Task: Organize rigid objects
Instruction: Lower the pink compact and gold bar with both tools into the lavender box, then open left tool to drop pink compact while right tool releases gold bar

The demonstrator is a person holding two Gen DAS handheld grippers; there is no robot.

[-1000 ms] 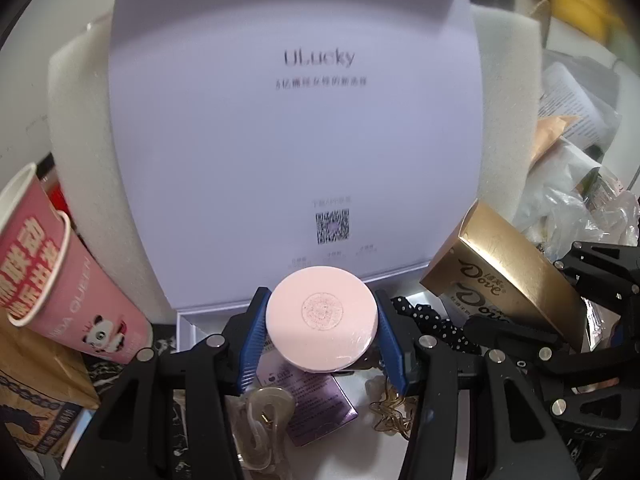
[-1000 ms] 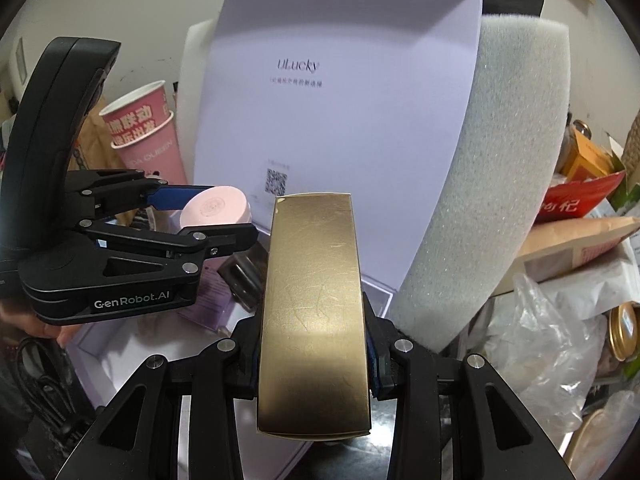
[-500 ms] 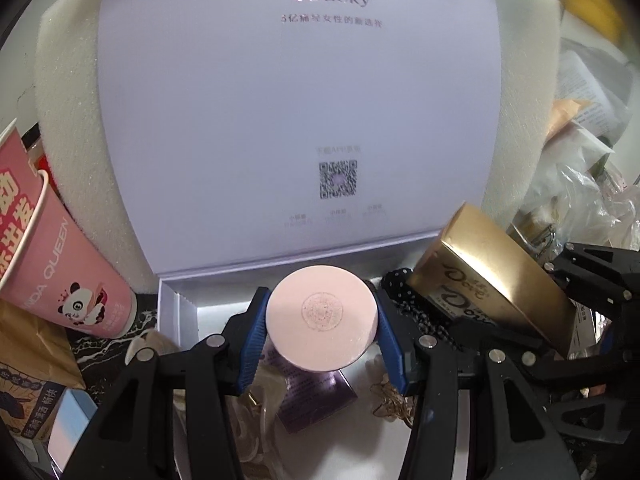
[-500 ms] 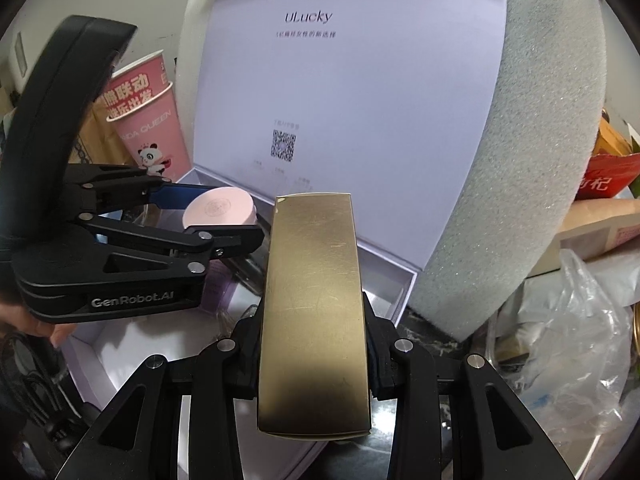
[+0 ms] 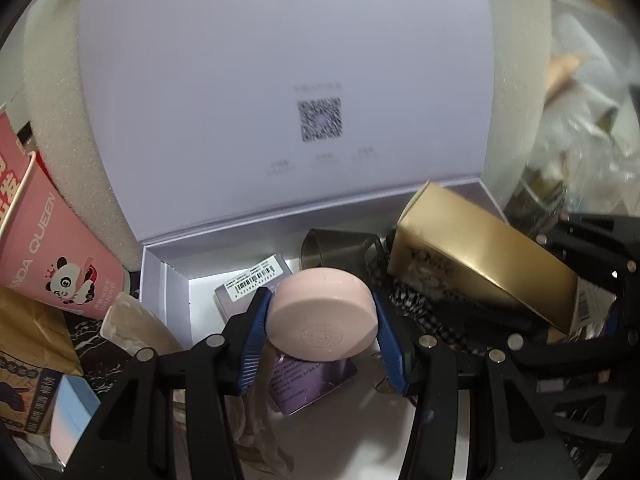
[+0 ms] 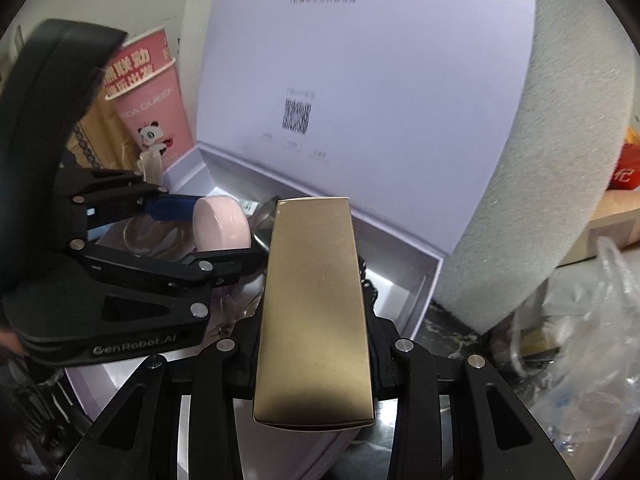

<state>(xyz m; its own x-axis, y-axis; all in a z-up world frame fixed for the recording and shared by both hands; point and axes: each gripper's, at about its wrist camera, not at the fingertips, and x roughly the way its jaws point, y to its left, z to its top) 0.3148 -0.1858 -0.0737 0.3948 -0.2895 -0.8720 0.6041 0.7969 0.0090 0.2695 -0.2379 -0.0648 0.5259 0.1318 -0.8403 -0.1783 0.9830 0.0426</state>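
Left gripper [image 5: 322, 332] clamps pink round case [image 5: 323, 316], held over open white box [image 5: 166, 280]. Right gripper [image 6: 314, 344] clamps gold carton [image 6: 314, 312], also above box interior. Box already holds purple packet [image 5: 256, 280], dark cup [image 5: 336, 246], checked fabric [image 5: 416, 304]. Judgement: midway; both held items not yet set down. Clutter outside box, pink paper cup [image 5: 52, 256] included, possibly left to sort.
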